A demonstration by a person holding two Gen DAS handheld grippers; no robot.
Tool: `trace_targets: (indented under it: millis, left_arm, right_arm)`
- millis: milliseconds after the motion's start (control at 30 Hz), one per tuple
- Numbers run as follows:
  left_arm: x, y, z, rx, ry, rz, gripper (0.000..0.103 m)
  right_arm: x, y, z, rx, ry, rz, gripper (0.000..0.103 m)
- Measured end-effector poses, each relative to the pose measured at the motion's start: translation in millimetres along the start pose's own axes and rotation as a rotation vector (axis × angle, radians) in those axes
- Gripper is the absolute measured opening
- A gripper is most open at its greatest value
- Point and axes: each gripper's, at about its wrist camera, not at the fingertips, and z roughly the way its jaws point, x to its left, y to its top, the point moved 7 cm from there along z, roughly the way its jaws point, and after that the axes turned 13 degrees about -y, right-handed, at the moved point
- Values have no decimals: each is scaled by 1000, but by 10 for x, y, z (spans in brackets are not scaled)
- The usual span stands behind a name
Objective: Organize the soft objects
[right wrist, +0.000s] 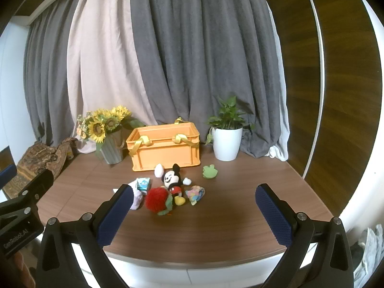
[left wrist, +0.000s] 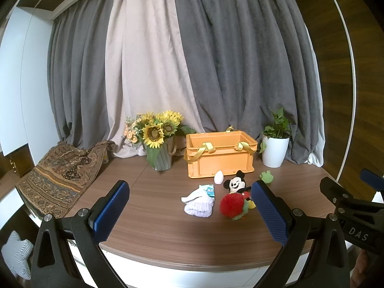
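An orange crate with yellow straps stands at the back of the wooden table. In front of it lie soft things: a Mickey Mouse plush, a red fluffy toy, white folded socks, a green frog toy, a small white egg-shaped toy, a blue-printed packet and a pastel cloth. My left gripper is open and empty, short of the pile. My right gripper is open and empty too.
A sunflower vase stands left of the crate and a white plant pot right of it. A patterned cloth lies at the far left. Grey curtains hang behind. The table's rounded front edge is near.
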Motion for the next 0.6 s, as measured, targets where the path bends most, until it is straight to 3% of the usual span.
trace_targets:
  millis: [600]
  left_arm:
    - [-46, -13, 19, 3, -6, 3, 103]
  right_arm:
    - [-9, -17, 29, 1, 2, 1, 103]
